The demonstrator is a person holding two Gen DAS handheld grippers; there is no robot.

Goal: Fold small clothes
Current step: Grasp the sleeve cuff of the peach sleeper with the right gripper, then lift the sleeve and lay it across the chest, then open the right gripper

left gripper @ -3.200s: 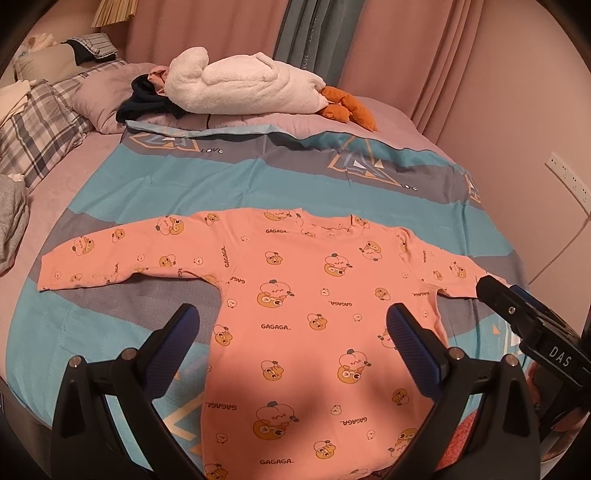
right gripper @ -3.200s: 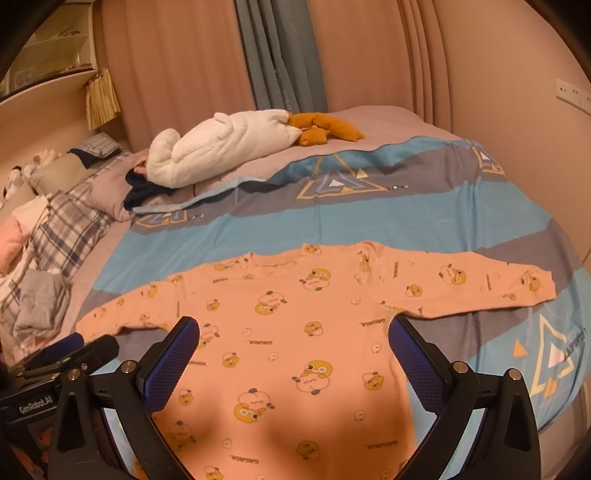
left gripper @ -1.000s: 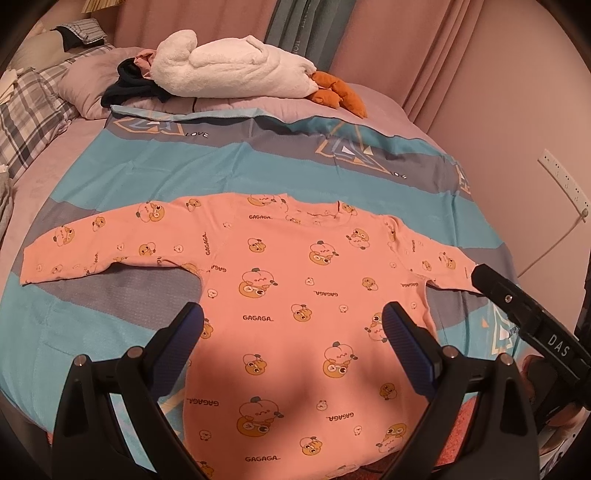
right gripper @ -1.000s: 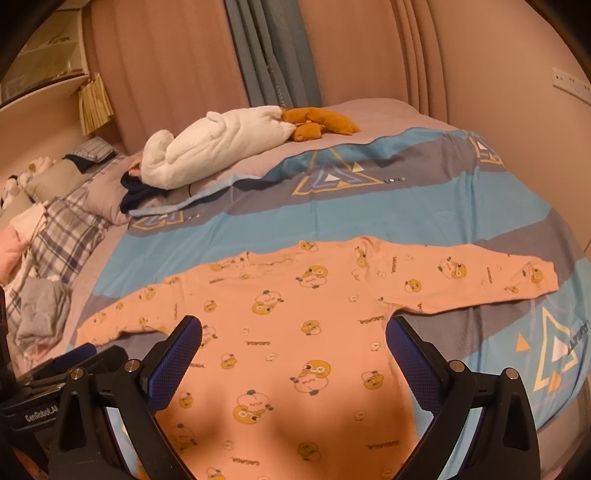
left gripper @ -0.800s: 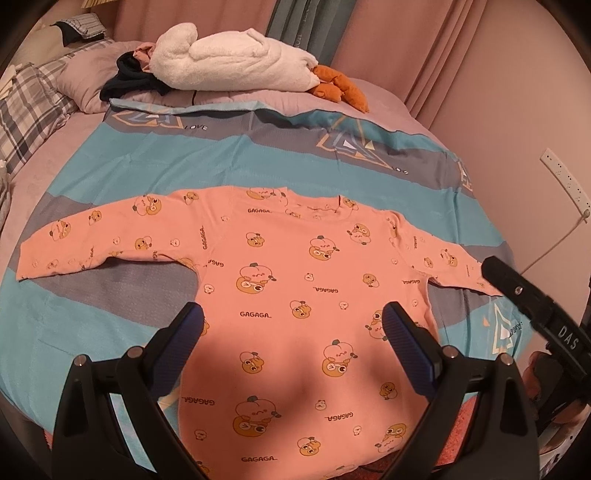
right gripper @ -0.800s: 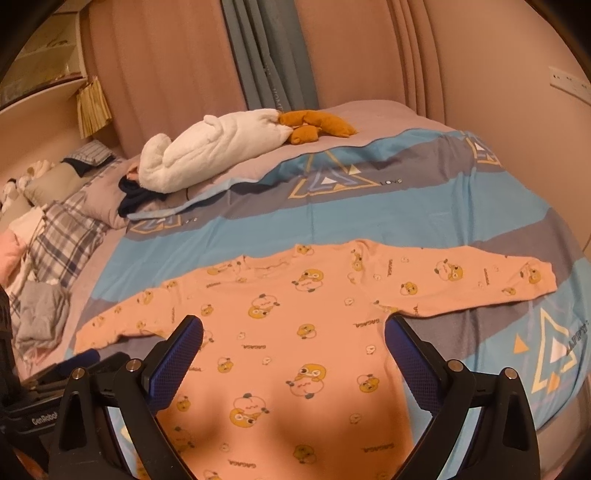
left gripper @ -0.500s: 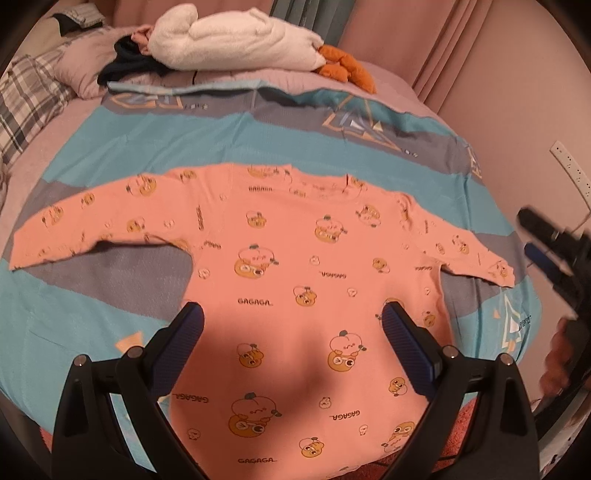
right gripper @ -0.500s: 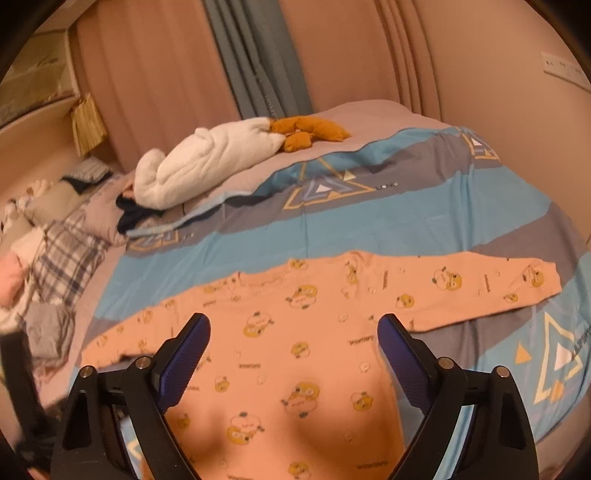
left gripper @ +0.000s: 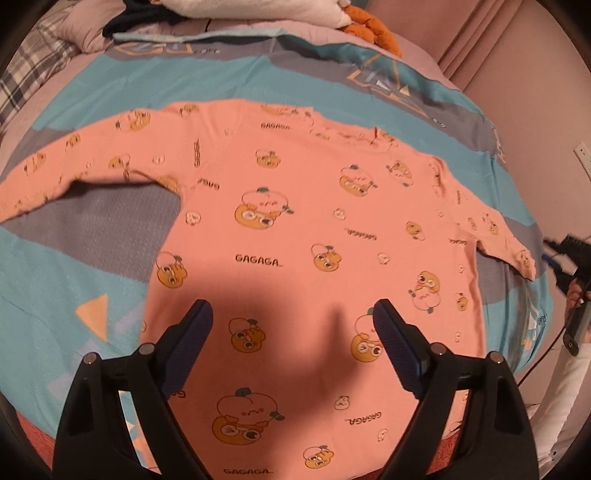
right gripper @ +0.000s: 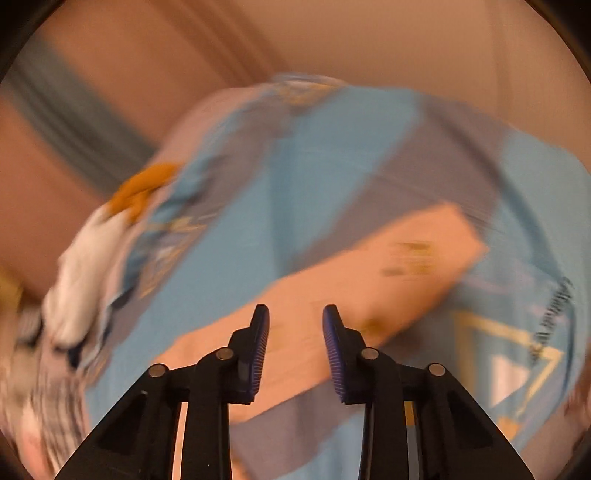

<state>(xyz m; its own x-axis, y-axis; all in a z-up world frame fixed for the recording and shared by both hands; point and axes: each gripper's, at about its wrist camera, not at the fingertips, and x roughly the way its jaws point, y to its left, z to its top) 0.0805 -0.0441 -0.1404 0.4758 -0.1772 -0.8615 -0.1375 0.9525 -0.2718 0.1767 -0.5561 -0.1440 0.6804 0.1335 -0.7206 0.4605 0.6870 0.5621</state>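
A pink long-sleeved child's shirt (left gripper: 295,229) with orange cartoon prints lies flat on the bed, both sleeves spread out. My left gripper (left gripper: 291,314) is wide open and empty, hovering over the shirt's lower body. My right gripper (right gripper: 295,314) is open with a narrower gap and empty, above the shirt's right sleeve (right gripper: 369,291); this view is motion-blurred. The right gripper also shows at the right edge of the left wrist view (left gripper: 569,258), just beyond the sleeve cuff (left gripper: 524,258).
The blue and grey bedspread (left gripper: 92,273) lies under the shirt. A white blanket (left gripper: 258,7), an orange plush toy (left gripper: 373,31) and plaid pillows (left gripper: 29,70) lie at the bed's far end. A wall socket (left gripper: 583,155) is at right.
My right gripper swung right and down toward the right sleeve and narrowed its jaws. My left gripper moved forward and lower over the shirt, still wide open.
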